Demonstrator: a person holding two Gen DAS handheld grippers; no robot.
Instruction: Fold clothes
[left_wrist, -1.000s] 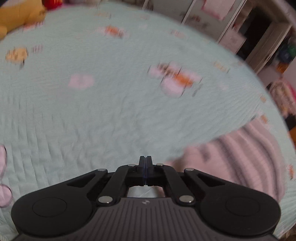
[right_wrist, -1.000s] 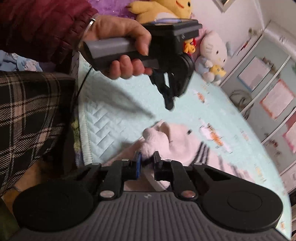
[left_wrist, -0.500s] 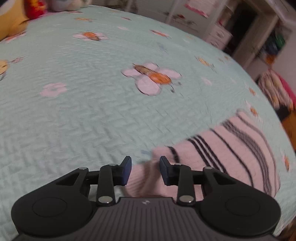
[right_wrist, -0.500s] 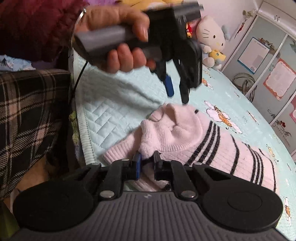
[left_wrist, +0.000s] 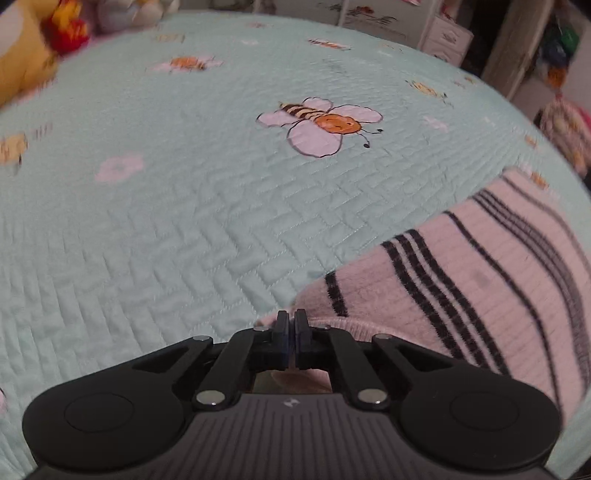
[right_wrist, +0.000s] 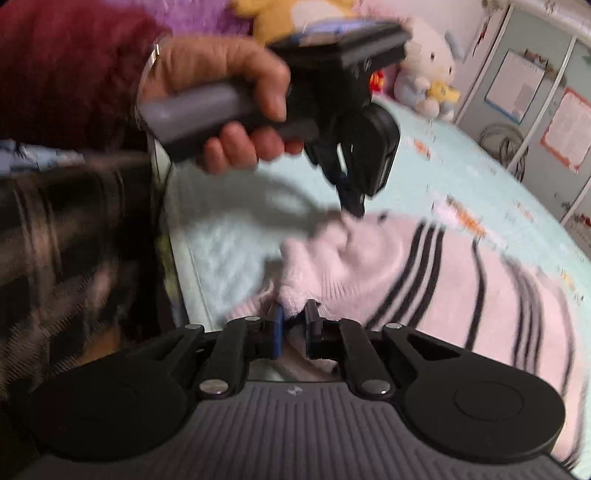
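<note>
Both grippers pinch the pink striped sweater (left_wrist: 480, 280) lying on the mint bedspread (left_wrist: 184, 229): left gripper (left_wrist: 294, 334) clamped nearly closed on its near edge, right gripper (right_wrist: 294, 325) clenched on a bunched fold.

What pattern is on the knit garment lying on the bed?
Pale pink knit sweater with thin black stripes, single and in groups of three; clearest in the left wrist view.
</note>
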